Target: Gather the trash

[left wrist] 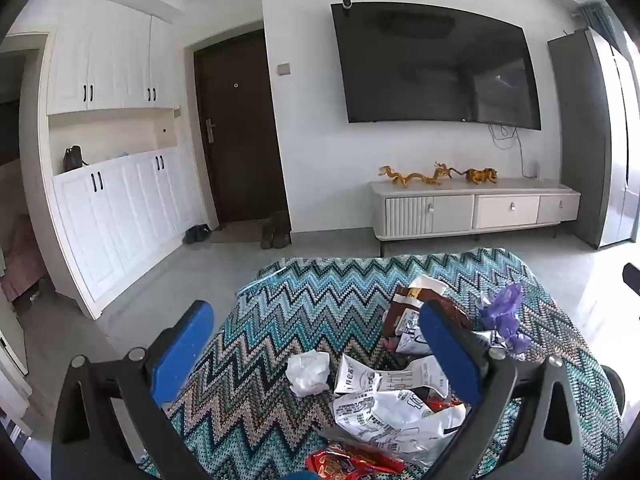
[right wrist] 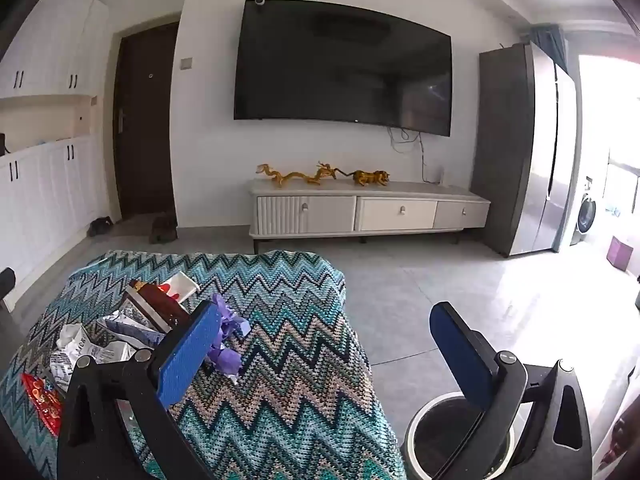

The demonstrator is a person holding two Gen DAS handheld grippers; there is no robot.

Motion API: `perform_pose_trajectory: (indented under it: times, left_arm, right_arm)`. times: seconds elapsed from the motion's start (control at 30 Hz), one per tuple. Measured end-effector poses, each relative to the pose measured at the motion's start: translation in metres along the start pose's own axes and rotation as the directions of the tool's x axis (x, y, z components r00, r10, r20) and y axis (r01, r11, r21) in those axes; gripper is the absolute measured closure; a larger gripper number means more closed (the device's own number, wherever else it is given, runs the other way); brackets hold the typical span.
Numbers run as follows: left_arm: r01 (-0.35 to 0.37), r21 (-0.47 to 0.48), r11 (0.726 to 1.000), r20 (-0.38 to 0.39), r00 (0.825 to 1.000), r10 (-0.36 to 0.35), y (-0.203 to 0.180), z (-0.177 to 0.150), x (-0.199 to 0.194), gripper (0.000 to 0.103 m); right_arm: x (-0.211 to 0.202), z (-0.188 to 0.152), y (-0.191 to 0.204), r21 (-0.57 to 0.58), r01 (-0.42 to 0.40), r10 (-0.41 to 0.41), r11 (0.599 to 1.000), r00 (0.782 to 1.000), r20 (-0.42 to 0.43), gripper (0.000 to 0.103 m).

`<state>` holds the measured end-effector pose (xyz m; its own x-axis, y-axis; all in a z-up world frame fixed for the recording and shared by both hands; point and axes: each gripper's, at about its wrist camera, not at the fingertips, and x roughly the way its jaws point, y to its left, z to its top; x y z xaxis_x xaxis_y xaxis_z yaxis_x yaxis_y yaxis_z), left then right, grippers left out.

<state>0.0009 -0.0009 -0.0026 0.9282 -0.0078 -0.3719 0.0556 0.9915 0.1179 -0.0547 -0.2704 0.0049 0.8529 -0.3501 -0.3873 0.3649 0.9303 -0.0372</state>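
A table under a teal zigzag cloth [left wrist: 280,320] [right wrist: 288,360] holds a heap of trash. I see a crumpled white tissue [left wrist: 308,372], white printed wrappers [left wrist: 392,408], a brown packet [left wrist: 412,308], a red wrapper [left wrist: 352,464] [right wrist: 42,404] and a crumpled purple wrapper [left wrist: 504,316] [right wrist: 226,340]. My left gripper [left wrist: 316,348] hangs open above the heap, nothing between its blue pads. My right gripper [right wrist: 324,352] is open over the cloth's right edge, its left pad beside the purple wrapper. A round black bin [right wrist: 452,436] stands on the floor under its right finger.
Grey tiled floor [right wrist: 420,292] surrounds the table. Against the far wall are a white TV cabinet [right wrist: 360,212] with gold figurines and a wall-mounted TV [right wrist: 344,68]. A tall grey fridge [right wrist: 528,152] stands on the right, white cupboards [left wrist: 112,208] and a dark door [left wrist: 240,128] on the left.
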Motion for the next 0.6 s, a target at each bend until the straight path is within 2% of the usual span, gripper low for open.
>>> perform_pose_trajectory:
  times: [0.27, 0.3, 0.6]
  left_arm:
    - [-0.005, 0.011, 1.0, 0.018, 1.0, 0.005, -0.008, 0.006, -0.007, 0.0]
    - [-0.007, 0.0, 1.0, 0.017, 1.0, 0.007, -0.005, 0.006, -0.007, 0.0]
    - [-0.01, -0.04, 0.999, -0.004, 1.0, 0.01, 0.005, 0.008, -0.003, 0.0]
  right_arm:
    - [-0.003, 0.0, -0.005, -0.008, -0.016, 0.016, 1.0, 1.0, -0.001, 0.0]
    - [0.005, 0.005, -0.009, -0.007, 0.011, -0.011, 1.0, 1.0, -0.005, 0.0]
    - [0.0, 0.006, -0.01, -0.004, 0.022, -0.022, 1.0, 1.0, 0.0, 0.0]
